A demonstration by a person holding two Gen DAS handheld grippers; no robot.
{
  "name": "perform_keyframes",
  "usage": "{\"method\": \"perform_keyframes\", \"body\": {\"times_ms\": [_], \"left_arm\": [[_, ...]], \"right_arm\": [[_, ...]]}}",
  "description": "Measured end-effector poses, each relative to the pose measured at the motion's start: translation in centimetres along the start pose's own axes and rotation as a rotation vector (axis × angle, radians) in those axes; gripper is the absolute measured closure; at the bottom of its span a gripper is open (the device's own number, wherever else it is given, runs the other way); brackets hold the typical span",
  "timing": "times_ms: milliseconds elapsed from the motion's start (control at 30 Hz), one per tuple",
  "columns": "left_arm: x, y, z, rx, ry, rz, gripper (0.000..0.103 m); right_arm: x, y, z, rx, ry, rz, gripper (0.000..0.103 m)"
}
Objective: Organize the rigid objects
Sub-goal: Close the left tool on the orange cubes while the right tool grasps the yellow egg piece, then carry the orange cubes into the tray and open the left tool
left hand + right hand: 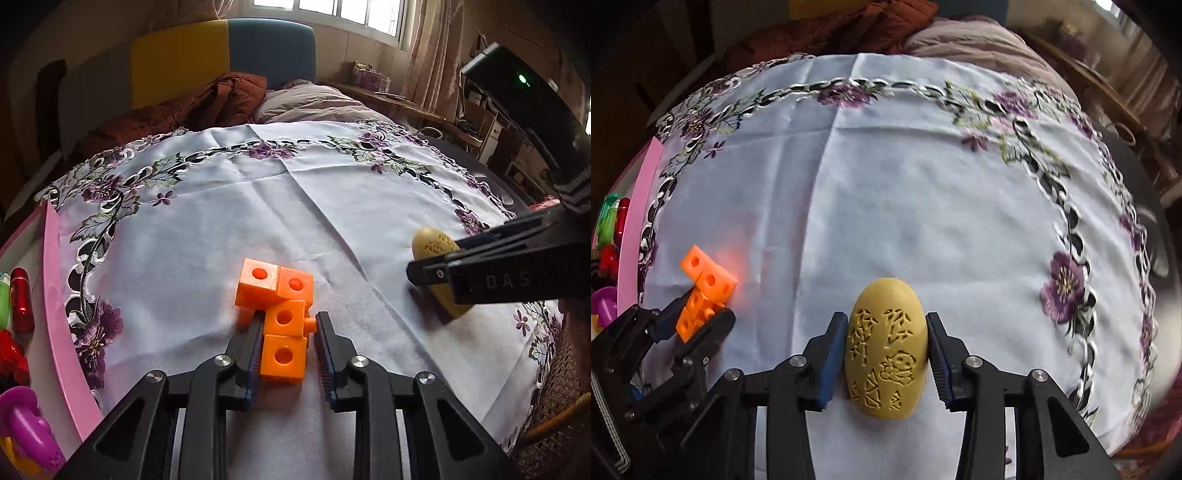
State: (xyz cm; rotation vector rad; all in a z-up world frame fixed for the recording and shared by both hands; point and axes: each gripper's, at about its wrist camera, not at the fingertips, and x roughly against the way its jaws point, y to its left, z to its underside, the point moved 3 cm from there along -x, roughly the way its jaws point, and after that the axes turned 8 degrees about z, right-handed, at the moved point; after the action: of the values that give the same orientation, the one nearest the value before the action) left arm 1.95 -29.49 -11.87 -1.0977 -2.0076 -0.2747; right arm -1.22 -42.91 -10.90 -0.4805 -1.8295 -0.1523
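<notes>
We are at the grasping step on both sides. Our left gripper (289, 354) is clamped on the orange block cluster (280, 314), pinching its lower cubes, which rest on the white embroidered cloth covering the counter (332, 192). Our right gripper (886, 354) straddles the yellow carved egg (886, 347); the left pad touches the shell, while whether the right pad presses it we cannot tell, so the grip looks unfinished. Next, we judge, the right side must squeeze fully, then both lift toward the pink tray (55, 295) at the left edge, where other toys already lie. The cloth ahead is open; the round counter's rim drops away to the right.
</notes>
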Motion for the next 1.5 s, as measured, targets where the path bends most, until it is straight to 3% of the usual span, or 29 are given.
{"method": "perform_keyframes", "body": {"times_ms": [100,333,1033,1500], "left_arm": [[0.0,0.1,0.1,0.002,-0.003,0.001,0.077],[0.0,0.0,0.1,0.006,-0.008,-0.003,0.077],[0.2,0.0,0.1,0.016,-0.002,-0.014,0.078],[4.4,0.1,1.0,0.053,-0.012,-0.027,0.078]], "right_arm": [[0.0,0.5,-1.4,0.016,-0.072,-0.015,0.06],[-2.1,1.0,-2.3,0.0,-0.074,-0.057,0.059],[-2.3,1.5,-2.4,0.062,-0.101,-0.016,0.055],[-2.2,1.8,-2.2,0.088,-0.125,-0.003,0.055]]}}
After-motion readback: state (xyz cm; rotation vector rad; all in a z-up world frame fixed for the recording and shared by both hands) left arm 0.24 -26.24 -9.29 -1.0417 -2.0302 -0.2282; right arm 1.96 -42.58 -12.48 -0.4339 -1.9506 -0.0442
